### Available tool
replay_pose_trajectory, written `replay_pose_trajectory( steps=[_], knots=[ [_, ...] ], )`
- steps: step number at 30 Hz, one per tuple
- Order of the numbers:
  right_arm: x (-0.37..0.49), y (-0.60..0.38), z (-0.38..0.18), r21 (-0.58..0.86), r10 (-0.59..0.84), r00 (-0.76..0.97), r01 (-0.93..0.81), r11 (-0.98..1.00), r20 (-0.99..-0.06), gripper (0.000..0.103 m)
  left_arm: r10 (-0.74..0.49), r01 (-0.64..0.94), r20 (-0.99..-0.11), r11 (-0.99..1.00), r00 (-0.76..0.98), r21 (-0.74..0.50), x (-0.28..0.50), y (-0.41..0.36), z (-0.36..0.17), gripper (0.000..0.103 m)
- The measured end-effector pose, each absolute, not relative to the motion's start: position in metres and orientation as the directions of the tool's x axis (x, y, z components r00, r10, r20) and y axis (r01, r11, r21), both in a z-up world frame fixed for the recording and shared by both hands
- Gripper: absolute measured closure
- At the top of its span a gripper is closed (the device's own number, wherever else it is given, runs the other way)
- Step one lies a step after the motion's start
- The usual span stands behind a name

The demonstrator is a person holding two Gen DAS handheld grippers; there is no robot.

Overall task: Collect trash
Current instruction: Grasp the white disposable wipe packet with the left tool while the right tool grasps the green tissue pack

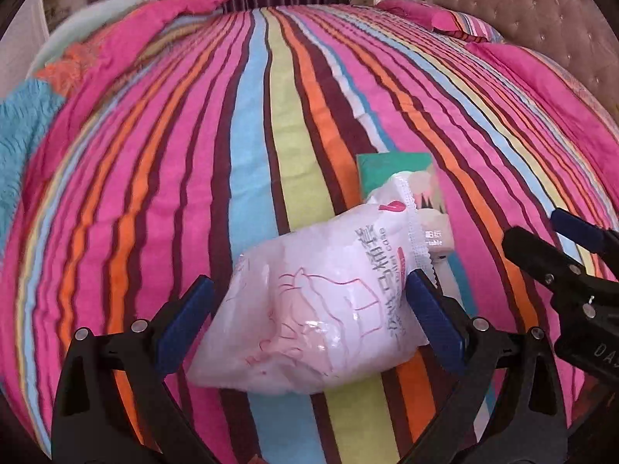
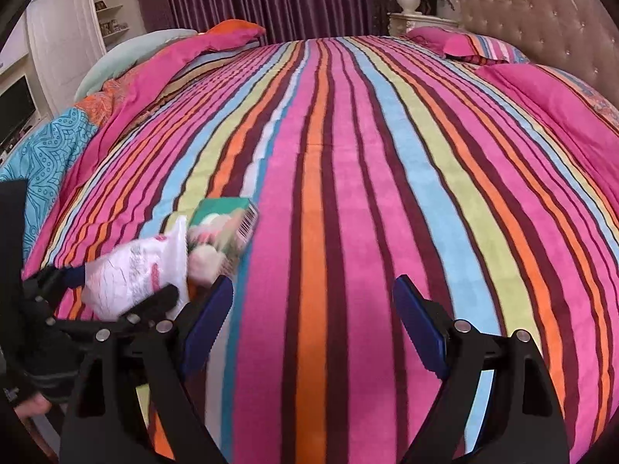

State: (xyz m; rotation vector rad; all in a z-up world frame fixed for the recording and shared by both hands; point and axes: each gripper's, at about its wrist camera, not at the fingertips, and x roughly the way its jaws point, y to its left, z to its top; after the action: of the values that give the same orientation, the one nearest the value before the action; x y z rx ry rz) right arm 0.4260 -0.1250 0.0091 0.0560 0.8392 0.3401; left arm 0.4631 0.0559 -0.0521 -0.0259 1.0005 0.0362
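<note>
**Left gripper on the bag, right gripper empty**

You are working over a bed (image 2: 348, 193) that is filling both views, its striped cover running away from you toward a tufted headboard (image 2: 541, 19). Pillows (image 2: 476, 44) are lying at the head end, and a bunched quilt (image 1: 127, 38) is sitting along the far left edge.

Your left gripper (image 1: 309, 309) is grasping a white plastic bag (image 1: 309, 309). The bag is filling the whole gap, with both blue pads pressing its sides, so the jaws are standing fairly wide. The bag is lying tilted, its crimped end pointing up and right, and it is overlapping a green box (image 1: 394, 170) resting on the cover just beyond it. Whether the bag is touching the cover underneath, you cannot tell.

Your right gripper (image 2: 313, 321) is hanging released, jaws wide apart, with nothing but striped cover between them. Its left finger is sitting just beside the box and the bag.
</note>
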Motion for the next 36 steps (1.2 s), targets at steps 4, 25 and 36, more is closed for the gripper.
replay_pose_trajectory(
  steps=[4,25,36],
  knots=[
    [0.433,-0.113,0.008,0.204,0.344,0.603,-0.289,0.935,-0.720,0.023,-0.009,-0.090,-0.844,0.994,0.536,-0.068,0.465,0.072,-0.057,0.007],
    [0.470,-0.046,-0.011,0.144,0.314,0.543,-0.332,0.932,-0.779,0.027,-0.001,-0.106,-0.813,0.991,0.583,-0.077,0.455,0.098,-0.062,0.033],
    [0.434,-0.087,0.006,0.133,0.293,0.588,-0.300,0.945,-0.754,0.053,-0.017,-0.123,-0.806,0.986,0.592,-0.111,0.435,0.102,-0.055,0.036]
  ],
)
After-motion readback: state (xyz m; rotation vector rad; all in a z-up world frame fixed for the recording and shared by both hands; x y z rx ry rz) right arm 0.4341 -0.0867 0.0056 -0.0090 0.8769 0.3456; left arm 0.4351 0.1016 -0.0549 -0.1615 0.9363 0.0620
